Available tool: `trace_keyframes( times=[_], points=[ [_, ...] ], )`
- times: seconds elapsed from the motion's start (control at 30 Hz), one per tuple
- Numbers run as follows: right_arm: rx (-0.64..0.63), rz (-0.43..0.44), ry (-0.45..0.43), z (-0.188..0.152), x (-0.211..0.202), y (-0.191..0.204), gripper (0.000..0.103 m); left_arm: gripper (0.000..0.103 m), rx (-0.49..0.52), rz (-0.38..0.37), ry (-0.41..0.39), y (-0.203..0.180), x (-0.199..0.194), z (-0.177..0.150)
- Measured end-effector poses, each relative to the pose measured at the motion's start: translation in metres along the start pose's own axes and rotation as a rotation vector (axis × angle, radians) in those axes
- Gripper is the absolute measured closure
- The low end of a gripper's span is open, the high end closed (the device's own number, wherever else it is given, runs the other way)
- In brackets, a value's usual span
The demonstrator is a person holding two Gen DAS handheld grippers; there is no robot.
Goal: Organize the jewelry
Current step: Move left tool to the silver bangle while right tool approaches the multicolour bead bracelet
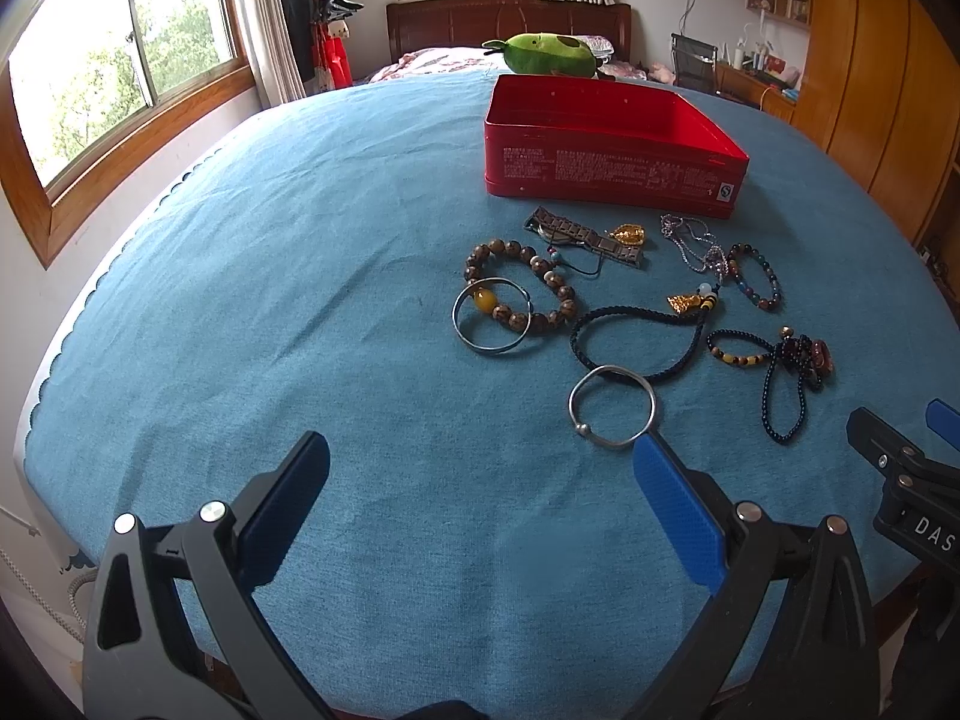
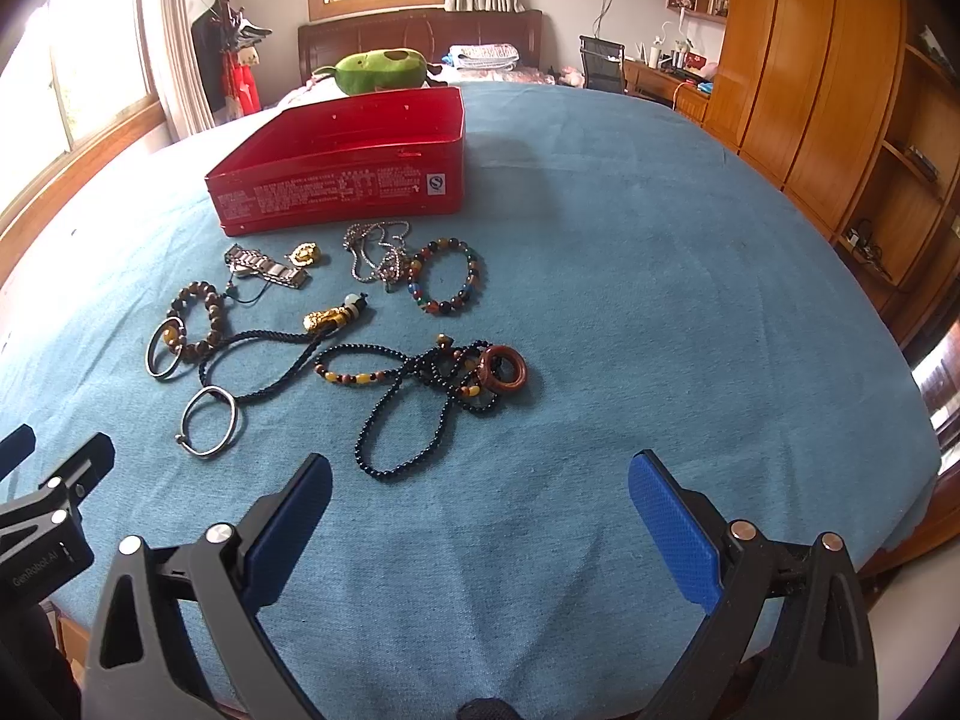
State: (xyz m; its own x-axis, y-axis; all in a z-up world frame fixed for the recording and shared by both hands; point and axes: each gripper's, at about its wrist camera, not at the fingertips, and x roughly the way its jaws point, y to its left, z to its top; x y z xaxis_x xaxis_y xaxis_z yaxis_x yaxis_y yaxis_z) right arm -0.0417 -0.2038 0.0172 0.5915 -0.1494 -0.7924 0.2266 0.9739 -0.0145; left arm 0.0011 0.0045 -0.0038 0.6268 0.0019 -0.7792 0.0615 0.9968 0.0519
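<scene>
An open red tin box (image 1: 612,171) (image 2: 342,186) stands on the blue cloth. In front of it lie several pieces of jewelry: a silver bangle (image 1: 613,406) (image 2: 210,420), a wooden bead bracelet (image 1: 521,286) (image 2: 198,318), a black cord with a gold charm (image 1: 642,342) (image 2: 270,360), a silver chain (image 1: 690,243) (image 2: 375,252), a multicolour bead bracelet (image 1: 756,276) (image 2: 445,279) and a dark bead necklace with a red ring (image 1: 786,384) (image 2: 420,402). My left gripper (image 1: 480,468) is open and empty, just before the silver bangle. My right gripper (image 2: 480,486) is open and empty, near the dark necklace.
A watch band (image 1: 585,237) and a second bangle (image 1: 492,324) lie by the wooden beads. A green plush toy (image 1: 549,51) sits behind the box. A window is at the left, wooden wardrobes (image 2: 828,90) at the right. Blue cloth (image 1: 270,300) stretches to the left.
</scene>
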Motion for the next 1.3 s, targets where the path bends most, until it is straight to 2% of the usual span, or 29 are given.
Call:
trace_keyframes(
  times=[0.27, 0.37, 0.5, 0.63, 0.77, 0.87, 0.97, 1.07, 1.3],
  points=[
    [0.006, 0.037, 0.001, 0.004, 0.006, -0.002, 0.004, 0.003, -0.004, 0.002, 0.007, 0.001, 0.005, -0.001],
    [0.006, 0.068, -0.007, 0.007, 0.007, -0.006, 0.004, 0.003, -0.035, -0.017, 0.020, 0.010, 0.008, 0.003],
    [0.016, 0.174, 0.030, 0.015, 0.015, -0.014, 0.004, 0.003, -0.096, -0.094, 0.048, 0.030, 0.016, 0.007],
    [0.036, 0.263, 0.078, 0.020, 0.028, -0.020, 0.004, 0.003, -0.109, -0.072, 0.064, 0.039, 0.030, 0.013],
    [0.055, 0.322, 0.091, 0.027, 0.036, -0.026, 0.004, 0.004, -0.116, -0.121, 0.095, 0.044, 0.044, 0.024],
    [0.061, 0.360, 0.108, 0.034, 0.041, -0.029, 0.015, 0.004, -0.105, -0.146, 0.115, 0.046, 0.054, 0.037],
    [0.065, 0.355, 0.125, 0.039, 0.049, -0.030, 0.016, 0.004, -0.108, -0.145, 0.131, 0.049, 0.066, 0.050],
    [0.059, 0.356, 0.130, 0.043, 0.054, -0.029, 0.021, 0.004, -0.104, -0.153, 0.153, 0.048, 0.078, 0.061],
    [0.048, 0.380, 0.146, 0.049, 0.064, -0.024, 0.036, 0.008, -0.077, -0.263, 0.188, 0.021, 0.081, 0.080]
  ],
)
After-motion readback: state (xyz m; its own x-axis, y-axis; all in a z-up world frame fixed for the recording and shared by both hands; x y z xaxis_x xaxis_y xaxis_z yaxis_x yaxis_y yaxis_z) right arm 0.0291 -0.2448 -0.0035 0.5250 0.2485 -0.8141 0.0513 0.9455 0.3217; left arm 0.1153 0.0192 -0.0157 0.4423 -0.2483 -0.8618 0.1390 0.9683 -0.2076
